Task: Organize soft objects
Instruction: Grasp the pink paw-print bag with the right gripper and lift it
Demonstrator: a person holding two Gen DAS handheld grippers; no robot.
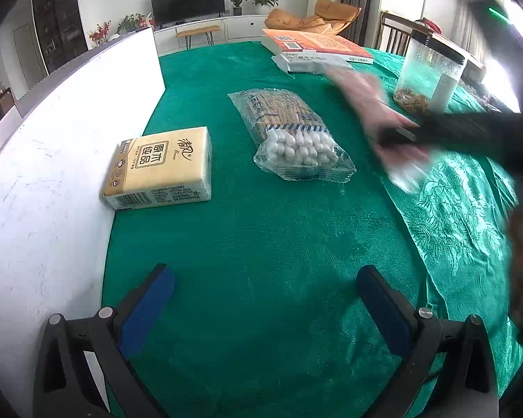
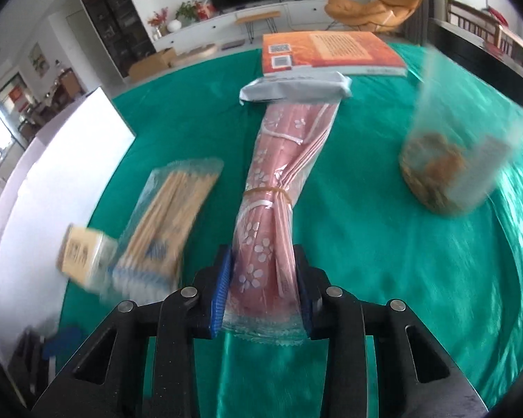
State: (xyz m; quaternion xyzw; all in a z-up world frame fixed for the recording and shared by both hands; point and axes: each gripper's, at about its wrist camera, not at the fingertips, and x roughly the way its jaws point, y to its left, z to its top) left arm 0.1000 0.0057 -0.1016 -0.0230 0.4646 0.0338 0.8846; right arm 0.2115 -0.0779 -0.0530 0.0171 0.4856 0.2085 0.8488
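My right gripper (image 2: 264,284) is shut on a pink flower-print pack in clear plastic (image 2: 279,188), bound by a rubber band and held above the green tablecloth. In the left wrist view the same pack (image 1: 359,101) and the right gripper (image 1: 401,136) show as a blur at the right. A yellow tissue pack (image 1: 160,167) lies by the white board (image 1: 52,174); it also shows in the right wrist view (image 2: 83,257). A clear bag of cotton swabs (image 1: 289,132) lies mid-table, blurred in the right wrist view (image 2: 171,212). My left gripper (image 1: 265,306) is open and empty, low over the cloth.
An orange book (image 2: 327,52) with a grey-white packet (image 2: 296,90) in front lies at the far side. A clear jar with brown contents (image 1: 425,76) stands at the right, blurred in the right wrist view (image 2: 453,160). Chairs and a TV cabinet are beyond the table.
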